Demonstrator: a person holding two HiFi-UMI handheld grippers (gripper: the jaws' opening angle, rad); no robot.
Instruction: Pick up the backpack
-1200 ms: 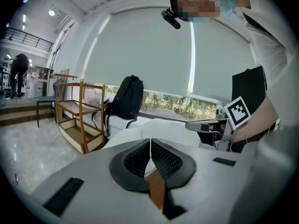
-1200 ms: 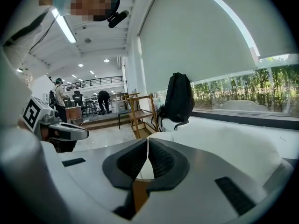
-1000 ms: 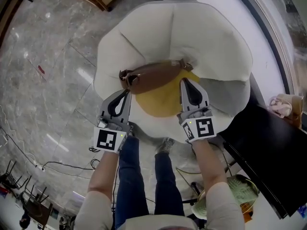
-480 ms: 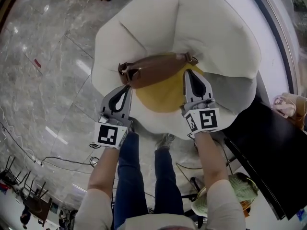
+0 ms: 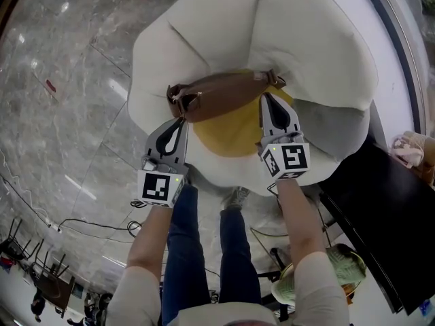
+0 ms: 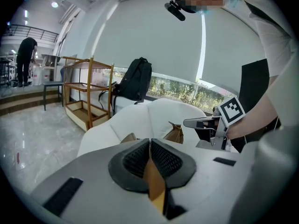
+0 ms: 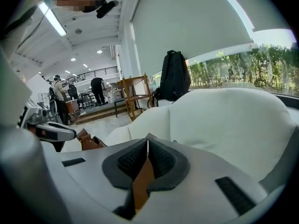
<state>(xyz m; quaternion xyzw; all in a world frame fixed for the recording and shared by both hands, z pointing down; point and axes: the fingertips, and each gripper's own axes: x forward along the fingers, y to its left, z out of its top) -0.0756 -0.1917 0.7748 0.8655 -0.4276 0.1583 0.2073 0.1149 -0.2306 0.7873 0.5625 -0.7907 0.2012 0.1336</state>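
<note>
A brown-topped, yellow-bodied backpack hangs over the seat of a white armchair, stretched between my two grippers. My left gripper is shut on a tan strap at the bag's left end. The right gripper is shut on a strap at its right end. In the left gripper view the jaws pinch a tan strip, with brown bag corners beyond. The right gripper view shows the jaws closed on a like strip; the bag's brown end sits at left.
A black backpack stands on the window ledge behind the armchair. A wooden shelf unit is to its left. A black table is at the right, a green bundle by my feet, and cables lie on the marble floor.
Both grippers have sunk with the bag toward the armchair seat. Their grip has not changed.
</note>
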